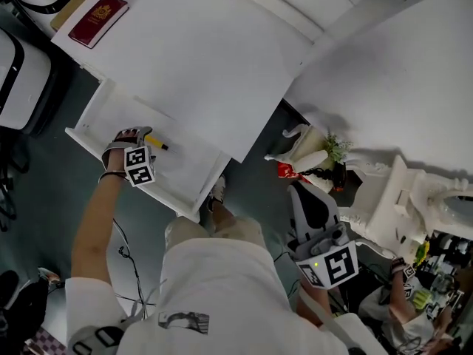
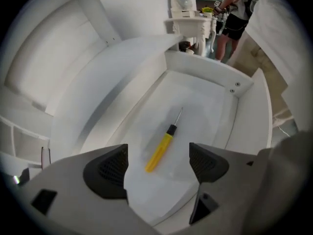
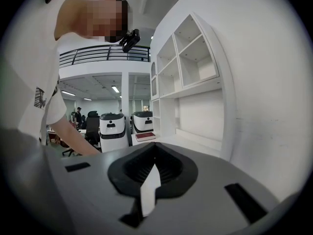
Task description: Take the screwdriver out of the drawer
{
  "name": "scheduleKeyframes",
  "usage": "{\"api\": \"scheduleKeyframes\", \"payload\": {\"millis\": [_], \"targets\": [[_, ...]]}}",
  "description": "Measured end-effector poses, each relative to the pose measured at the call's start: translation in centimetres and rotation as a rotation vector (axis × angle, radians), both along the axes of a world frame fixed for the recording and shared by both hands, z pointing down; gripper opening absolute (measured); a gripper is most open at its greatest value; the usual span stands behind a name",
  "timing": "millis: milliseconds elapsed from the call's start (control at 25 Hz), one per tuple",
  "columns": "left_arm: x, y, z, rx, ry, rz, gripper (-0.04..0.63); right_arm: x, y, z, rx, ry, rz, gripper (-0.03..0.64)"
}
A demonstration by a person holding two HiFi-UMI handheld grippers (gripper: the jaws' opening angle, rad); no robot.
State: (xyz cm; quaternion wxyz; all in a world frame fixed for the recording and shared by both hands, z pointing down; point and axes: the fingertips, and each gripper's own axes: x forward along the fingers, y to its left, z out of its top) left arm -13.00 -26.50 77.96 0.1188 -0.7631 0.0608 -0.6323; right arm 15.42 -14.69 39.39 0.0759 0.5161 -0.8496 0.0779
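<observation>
A screwdriver (image 2: 161, 151) with a yellow handle and a thin metal shaft lies flat on the floor of the open white drawer (image 2: 247, 114). My left gripper (image 2: 159, 166) points steeply down over it, open, its dark pads (image 2: 108, 170) standing either side of the handle's end without touching it. From the head view the left gripper (image 1: 137, 143) hangs over the drawer (image 1: 87, 132), beside the screwdriver (image 1: 157, 143). My right gripper (image 1: 304, 194) is held by the person's hip, away from the drawer. In its own view the right gripper (image 3: 152, 173) is shut with nothing in it.
The white desk top (image 1: 222, 50) overhangs the drawer's back. A red booklet (image 1: 97, 21) lies on a shelf at the far left. An ornate white stand (image 1: 414, 198) and a small plant (image 1: 336, 150) are at the right. Another person (image 1: 414, 298) stands nearby.
</observation>
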Motion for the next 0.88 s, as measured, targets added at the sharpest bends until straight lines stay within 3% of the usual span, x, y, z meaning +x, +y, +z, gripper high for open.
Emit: {"api": "scheduleKeyframes", "payload": {"millis": [320, 520, 880], "targets": [[0.7, -0.5, 3.2, -0.053, -0.065, 0.131, 0.304, 1.2, 0.0, 1.5, -0.044, 0.013, 0.048, 0.008], [0.1, -0.8, 5.0, -0.094, -0.122, 0.165, 0.274, 1.5, -0.4, 2.0, -0.056, 0.013, 0.058, 0.008], [0.7, -0.4, 6.1, -0.144, -0.154, 0.195, 0.199, 3.1, 0.2, 2.5, -0.072, 0.015, 0.104, 0.008]]}}
